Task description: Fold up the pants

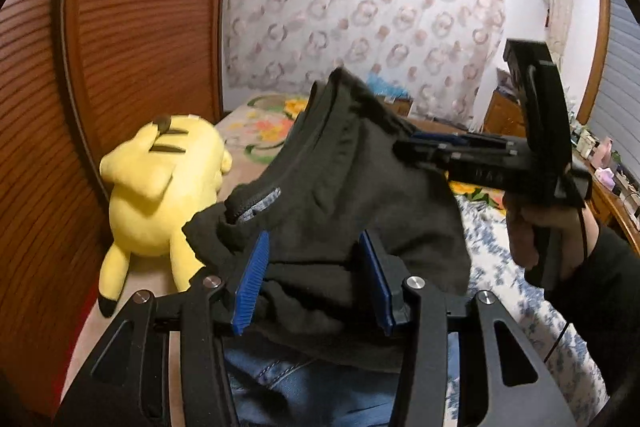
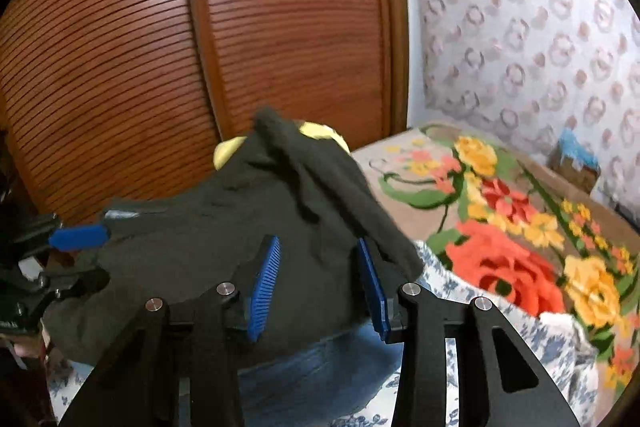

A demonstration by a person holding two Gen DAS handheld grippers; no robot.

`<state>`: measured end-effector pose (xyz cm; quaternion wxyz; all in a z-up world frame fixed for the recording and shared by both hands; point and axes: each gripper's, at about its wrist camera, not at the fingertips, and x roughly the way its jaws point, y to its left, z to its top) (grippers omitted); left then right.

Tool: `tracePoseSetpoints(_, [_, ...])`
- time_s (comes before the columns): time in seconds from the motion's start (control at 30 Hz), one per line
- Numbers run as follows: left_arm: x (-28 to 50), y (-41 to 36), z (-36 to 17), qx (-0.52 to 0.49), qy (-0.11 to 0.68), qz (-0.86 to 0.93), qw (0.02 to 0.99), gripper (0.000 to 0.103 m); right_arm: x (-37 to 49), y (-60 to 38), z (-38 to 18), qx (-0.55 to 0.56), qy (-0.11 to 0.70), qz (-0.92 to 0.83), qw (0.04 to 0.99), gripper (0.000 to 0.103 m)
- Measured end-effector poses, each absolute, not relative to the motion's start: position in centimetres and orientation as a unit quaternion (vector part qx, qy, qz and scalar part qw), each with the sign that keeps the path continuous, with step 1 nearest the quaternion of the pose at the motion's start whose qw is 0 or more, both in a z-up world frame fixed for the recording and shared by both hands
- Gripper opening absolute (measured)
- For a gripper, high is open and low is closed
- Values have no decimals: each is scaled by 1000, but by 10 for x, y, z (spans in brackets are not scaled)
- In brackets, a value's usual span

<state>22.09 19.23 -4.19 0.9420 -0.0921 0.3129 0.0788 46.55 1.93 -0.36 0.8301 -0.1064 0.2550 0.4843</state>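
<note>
Your left tool (image 1: pixel 316 279) and right tool (image 2: pixel 318 285) both stand partly open, pads clear of the cloth. The dark grey soft fabric pants (image 1: pixel 344 187) bunch between and ahead of both, over the floral bed (image 2: pixel 500 239).

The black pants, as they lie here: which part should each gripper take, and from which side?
Best the bunched top edge of the black pants, one corner per gripper: left gripper near the grey-lined zip opening, right gripper at the opposite corner. Come from the near side, jaws straddling the fabric; it is heaped, so only this near edge offers a clear fold.
</note>
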Motion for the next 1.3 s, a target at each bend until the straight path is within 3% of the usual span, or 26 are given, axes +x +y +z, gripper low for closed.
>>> tracePoseSetpoints(0.5, [202, 192, -47, -83, 314, 90, 942, 51, 419, 14, 4, -90, 238, 482, 838, 42])
tracePoseSetpoints(0.63, [186, 193, -40, -83, 300, 105, 945, 79, 405, 11, 3, -92, 241, 481, 838, 42])
tracePoseSetpoints(0.7, [178, 192, -35, -81, 295, 108, 946, 84, 400, 9, 1, -93, 241, 480, 838, 42])
tracePoseSetpoints(0.77, [174, 194, -34, -83, 298, 108, 945, 96, 395, 7, 0, -93, 243, 479, 838, 42])
tracePoseSetpoints(0.83, [169, 193, -31, -76, 294, 118, 945, 103, 390, 5, 0, -93, 245, 477, 839, 42])
tracePoseSetpoints(0.9, [164, 191, -28, -64, 288, 137, 946, 103, 385, 3, 0, -94, 244, 474, 841, 43])
tracePoseSetpoints(1.1, [153, 188, -22, -66, 281, 138, 947, 103, 373, 1, 3, -98, 242, 464, 846, 54])
tracePoseSetpoints(1.3, [144, 183, -17, -69, 276, 128, 950, 103, 353, -8, 7, -95, 233, 452, 856, 86])
